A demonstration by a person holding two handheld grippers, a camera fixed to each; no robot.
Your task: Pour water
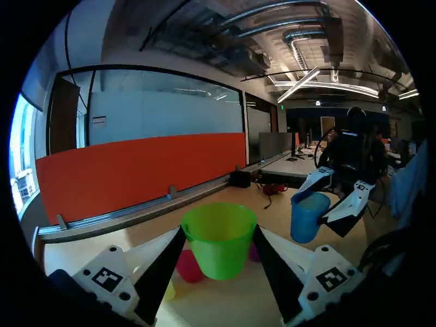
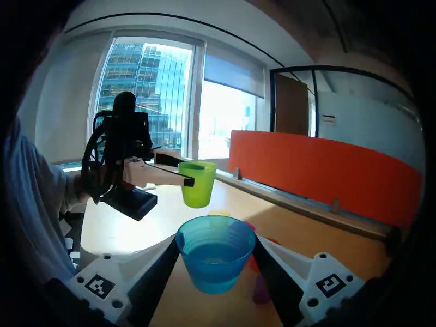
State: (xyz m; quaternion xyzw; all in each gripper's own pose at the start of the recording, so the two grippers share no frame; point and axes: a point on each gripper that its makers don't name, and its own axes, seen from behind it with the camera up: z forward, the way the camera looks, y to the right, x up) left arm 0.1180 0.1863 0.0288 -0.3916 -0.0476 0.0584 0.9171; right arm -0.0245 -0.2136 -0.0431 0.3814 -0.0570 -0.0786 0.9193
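Two cups are up in the air, one per gripper. The left gripper (image 1: 219, 233) has its jaws spread wide and clamped on the green cup (image 1: 219, 248), a finger pressing each side just under the rim. Same story at the right gripper (image 2: 216, 242): jaws wide, pinching the blue cup (image 2: 216, 264) from both sides. Some water shows inside the blue cup.

Both cups sit close to upright, mouths up, long axes running top to bottom. From the left gripper view the blue one hangs off to the right of the green one, apart from it and at about the same height.

Down on the wooden table (image 1: 229, 305) I count three small cups beneath the green one. A pink one (image 1: 189, 266) has a yellow one (image 1: 169, 291) just beside it, and a sliver of a purplish one (image 1: 254, 253) peeks out by the right finger. One orange panel (image 1: 136, 169) runs along the table's far edge.
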